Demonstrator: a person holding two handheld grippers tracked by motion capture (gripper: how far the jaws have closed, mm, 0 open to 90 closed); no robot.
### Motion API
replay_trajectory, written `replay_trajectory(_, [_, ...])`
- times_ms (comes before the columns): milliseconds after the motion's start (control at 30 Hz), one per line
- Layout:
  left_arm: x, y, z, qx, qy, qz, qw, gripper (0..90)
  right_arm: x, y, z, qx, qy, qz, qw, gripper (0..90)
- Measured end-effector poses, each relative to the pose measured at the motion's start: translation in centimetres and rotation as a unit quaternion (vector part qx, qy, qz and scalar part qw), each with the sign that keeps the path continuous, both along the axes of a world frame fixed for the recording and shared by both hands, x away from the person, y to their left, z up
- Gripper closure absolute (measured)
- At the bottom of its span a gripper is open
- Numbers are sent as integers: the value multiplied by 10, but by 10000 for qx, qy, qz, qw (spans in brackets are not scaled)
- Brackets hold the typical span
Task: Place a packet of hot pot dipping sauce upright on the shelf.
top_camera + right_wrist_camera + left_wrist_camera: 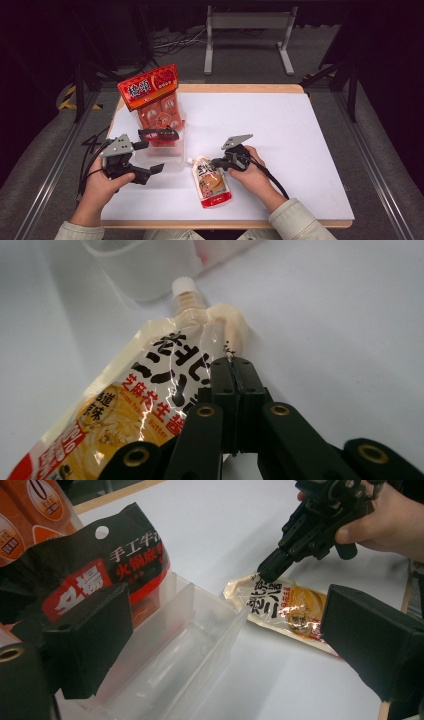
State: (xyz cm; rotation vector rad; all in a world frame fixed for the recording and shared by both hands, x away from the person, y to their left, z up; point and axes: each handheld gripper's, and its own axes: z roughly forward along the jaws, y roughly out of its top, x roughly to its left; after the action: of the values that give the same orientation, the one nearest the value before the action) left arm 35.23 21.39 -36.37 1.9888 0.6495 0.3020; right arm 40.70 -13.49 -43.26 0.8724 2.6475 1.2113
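- Sauce pouch with a white screw cap lies flat on the white table, near its front edge, just beside a clear plastic bin.
- Right gripper has its jaws pressed together on the pouch's upper edge, next to the cap.
- Left gripper is held with its jaws spread wide apart around the bin's near end, gripping nothing.
- Red snack bag and a black packet stand in the bin's far end.

overhead forward-down, two close gripper views
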Motion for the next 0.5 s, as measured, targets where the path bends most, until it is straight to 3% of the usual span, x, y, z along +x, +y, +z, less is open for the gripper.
replay_trajectory(167, [2,-3,0,-10,-12,-54,10000,73,-5,-8,17,214,-7,16,9998,900])
replay_trajectory(367, [2,-6,-1,-4,38,-86,10000,72,-12,-18,40,509,-268,-40,9983,900])
replay_trajectory(500, [1,-7,0,-115,71,-131,9998,72,-18,-24,53,643,-418,-29,9971,900])
